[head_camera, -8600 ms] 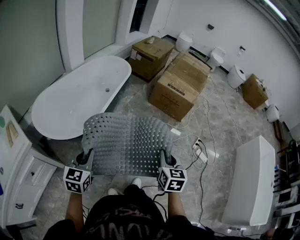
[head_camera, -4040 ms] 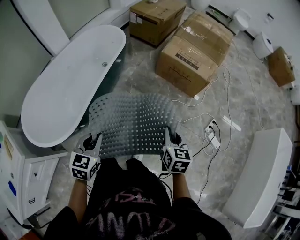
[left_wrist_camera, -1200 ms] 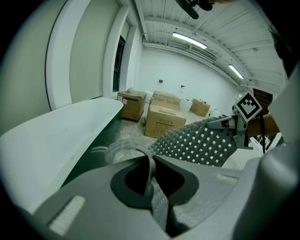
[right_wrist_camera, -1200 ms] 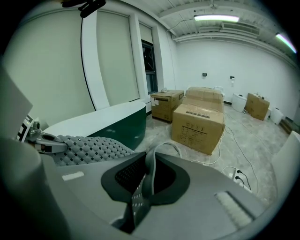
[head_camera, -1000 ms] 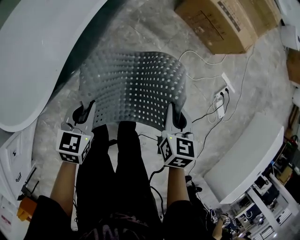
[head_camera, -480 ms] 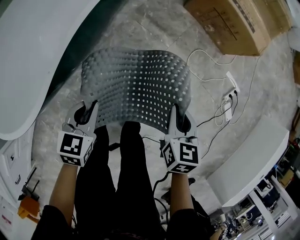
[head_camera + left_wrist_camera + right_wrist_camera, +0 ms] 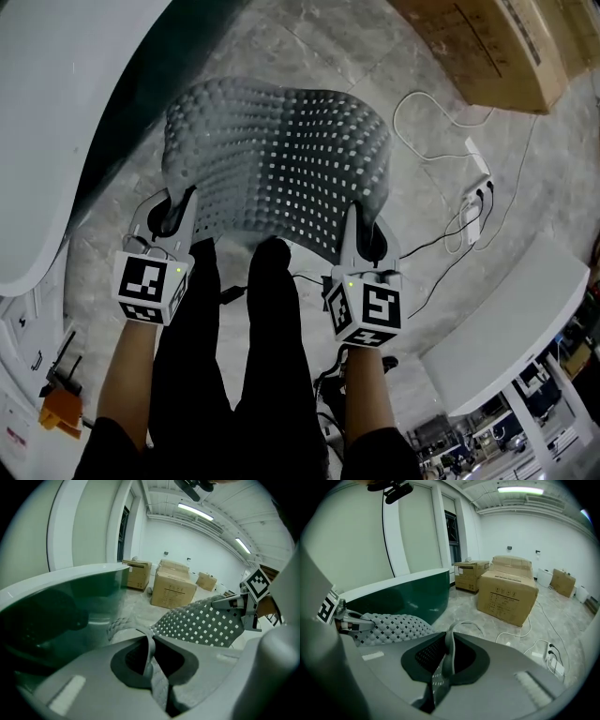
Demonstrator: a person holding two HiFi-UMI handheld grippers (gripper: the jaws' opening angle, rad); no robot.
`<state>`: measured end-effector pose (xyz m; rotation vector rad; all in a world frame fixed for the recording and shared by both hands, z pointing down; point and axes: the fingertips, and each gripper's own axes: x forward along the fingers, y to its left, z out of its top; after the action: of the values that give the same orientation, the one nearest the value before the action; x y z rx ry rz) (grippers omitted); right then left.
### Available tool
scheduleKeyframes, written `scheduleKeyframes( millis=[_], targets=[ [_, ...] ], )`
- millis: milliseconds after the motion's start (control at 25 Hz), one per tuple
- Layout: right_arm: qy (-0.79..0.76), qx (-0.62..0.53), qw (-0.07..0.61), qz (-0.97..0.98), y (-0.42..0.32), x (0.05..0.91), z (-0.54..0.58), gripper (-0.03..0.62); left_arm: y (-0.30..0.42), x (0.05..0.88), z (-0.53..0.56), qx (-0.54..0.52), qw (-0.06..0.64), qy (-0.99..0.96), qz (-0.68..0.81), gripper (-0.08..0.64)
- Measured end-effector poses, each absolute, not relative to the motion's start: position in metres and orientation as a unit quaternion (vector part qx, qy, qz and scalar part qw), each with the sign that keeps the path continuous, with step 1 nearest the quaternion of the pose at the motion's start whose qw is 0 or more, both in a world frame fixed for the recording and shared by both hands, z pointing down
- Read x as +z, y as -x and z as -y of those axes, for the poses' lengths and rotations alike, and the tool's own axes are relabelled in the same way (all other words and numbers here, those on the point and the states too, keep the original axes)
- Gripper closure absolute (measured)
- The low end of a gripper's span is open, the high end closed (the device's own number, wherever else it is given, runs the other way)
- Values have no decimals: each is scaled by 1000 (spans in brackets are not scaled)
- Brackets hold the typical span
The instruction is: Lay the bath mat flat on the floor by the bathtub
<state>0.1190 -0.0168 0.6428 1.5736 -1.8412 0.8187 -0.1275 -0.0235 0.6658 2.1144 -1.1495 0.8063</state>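
Pinching one bath mat [image 7: 281,150] beside one bathtub [image 7: 56,112]: two hand-held grippers [image 7: 173,208] [image 7: 364,230]

Head view: steep down; L/R gripper views: low, fwd; all share mat [image 7: 281,159].

Grey marble floor [image 7: 309,42]. White walls [image 7: 562,541], tall dark window [image 7: 453,538], ceiling strip light [image 7: 520,489] lit. Cardboard boxes [image 7: 506,597] stand mid-room. Power strip [image 7: 476,159] lies on floor.
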Motion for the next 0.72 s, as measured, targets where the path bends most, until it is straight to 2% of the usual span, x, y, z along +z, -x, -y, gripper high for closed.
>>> scheduleKeyframes(
  millis=[560,720],
  targets=[
    [-576,312,305,692,-110,691,20,548,133,720,17,317,317,-778,441,546],
    [-568,310,305,699,-113,678,21,548,129,708,18,318,322,-772,447,546]
  ],
)
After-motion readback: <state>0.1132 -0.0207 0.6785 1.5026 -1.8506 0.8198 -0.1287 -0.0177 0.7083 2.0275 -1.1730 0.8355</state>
